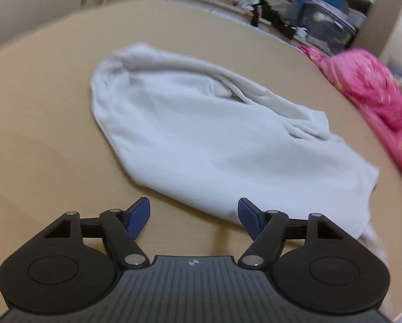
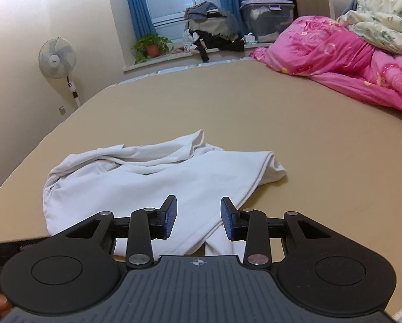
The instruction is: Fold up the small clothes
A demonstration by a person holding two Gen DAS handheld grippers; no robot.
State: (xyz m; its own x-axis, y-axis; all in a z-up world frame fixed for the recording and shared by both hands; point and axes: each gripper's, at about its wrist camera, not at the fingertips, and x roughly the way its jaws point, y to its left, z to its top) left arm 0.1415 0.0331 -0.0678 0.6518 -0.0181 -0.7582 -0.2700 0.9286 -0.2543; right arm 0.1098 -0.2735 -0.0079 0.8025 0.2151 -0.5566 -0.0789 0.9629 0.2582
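Note:
A small white garment point(image 1: 201, 134) lies crumpled and partly folded on the tan bed surface point(image 1: 39, 134). It also shows in the right wrist view point(image 2: 147, 183). My left gripper point(image 1: 194, 215) is open and empty, hovering just short of the garment's near edge. My right gripper point(image 2: 198, 220) is open and empty, above the garment's near hem. The blue pads point(image 2: 171, 220) touch nothing.
A pink quilt point(image 2: 335, 59) and a floral quilt point(image 2: 384, 21) are heaped at the right. A fan point(image 2: 57, 59) stands by the left wall. A potted plant point(image 2: 151, 47), a clothes pile point(image 2: 214, 32) and a storage bin point(image 2: 268, 18) sit at the window.

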